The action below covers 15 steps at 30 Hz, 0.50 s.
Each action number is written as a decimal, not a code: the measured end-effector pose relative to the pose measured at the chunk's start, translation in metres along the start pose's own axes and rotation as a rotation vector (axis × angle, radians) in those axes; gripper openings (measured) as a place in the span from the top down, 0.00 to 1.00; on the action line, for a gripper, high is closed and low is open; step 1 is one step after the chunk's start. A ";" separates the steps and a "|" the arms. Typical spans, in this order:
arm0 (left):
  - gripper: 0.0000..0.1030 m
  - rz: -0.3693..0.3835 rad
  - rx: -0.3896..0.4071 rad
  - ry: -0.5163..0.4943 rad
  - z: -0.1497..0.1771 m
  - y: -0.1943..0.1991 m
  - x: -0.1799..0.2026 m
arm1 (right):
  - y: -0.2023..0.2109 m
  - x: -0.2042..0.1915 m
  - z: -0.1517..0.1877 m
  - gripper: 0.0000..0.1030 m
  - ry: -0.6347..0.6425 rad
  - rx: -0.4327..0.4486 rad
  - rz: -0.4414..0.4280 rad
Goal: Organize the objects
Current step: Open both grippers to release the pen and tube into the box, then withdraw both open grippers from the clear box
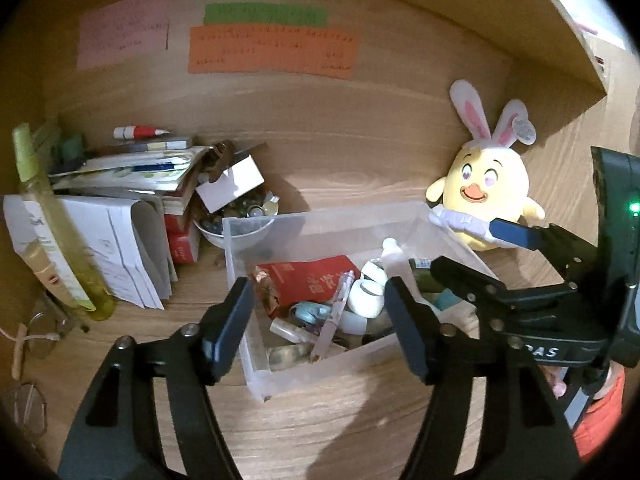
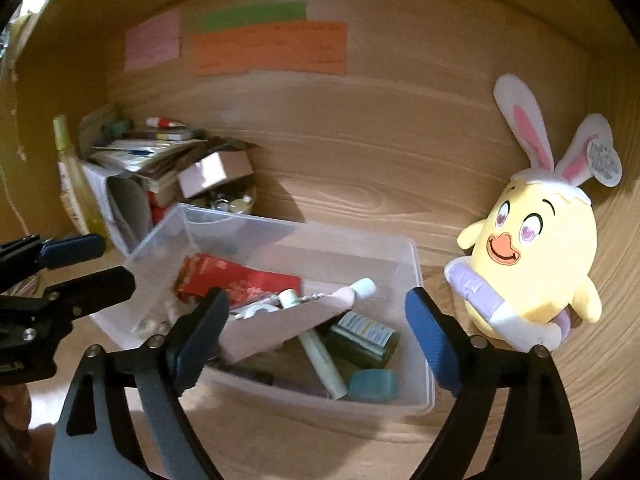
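left gripper [image 1: 320, 320]: jaws apart, nothing held, over clear bin [image 1: 280, 220] | right gripper [image 2: 316, 336]: jaws wide, nothing held, above same bin | plush chick [image 2: 532, 256] beside bin

A home desk nook — wooden surface [image 1: 340, 168], sticky notes [image 1: 272, 52], stacked papers [image 1: 120, 168], a plush chick [image 2: 532, 264].

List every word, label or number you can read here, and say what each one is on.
"DAS": white letters, cut off on their left, on the right tool.
Red packet in the clear bin: Chinese characters, too blurred.
Orange note, pink note, green note: handwriting, illegible.
Plush's tag: blurred.
Dark bottle's label: too small.
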State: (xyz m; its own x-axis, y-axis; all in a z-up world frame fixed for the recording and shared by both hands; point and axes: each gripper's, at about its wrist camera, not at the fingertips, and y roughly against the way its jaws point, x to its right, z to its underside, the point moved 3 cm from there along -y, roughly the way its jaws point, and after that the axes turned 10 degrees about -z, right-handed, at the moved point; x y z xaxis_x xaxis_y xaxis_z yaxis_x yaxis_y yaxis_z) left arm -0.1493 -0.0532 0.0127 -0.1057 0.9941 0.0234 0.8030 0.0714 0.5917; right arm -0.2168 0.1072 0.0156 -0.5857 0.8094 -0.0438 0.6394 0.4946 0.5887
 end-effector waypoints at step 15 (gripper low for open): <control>0.05 -0.052 0.071 0.000 0.015 0.032 0.011 | 0.054 -0.004 0.017 0.00 0.025 0.081 0.001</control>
State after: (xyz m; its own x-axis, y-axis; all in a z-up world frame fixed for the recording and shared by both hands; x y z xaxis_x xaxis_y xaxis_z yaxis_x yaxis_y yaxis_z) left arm -0.1161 -0.0388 0.0192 -0.1481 0.9890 -0.0061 0.8360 0.1284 0.5335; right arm -0.1711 0.1361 0.0339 -0.5968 0.8021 -0.0230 0.6773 0.5189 0.5216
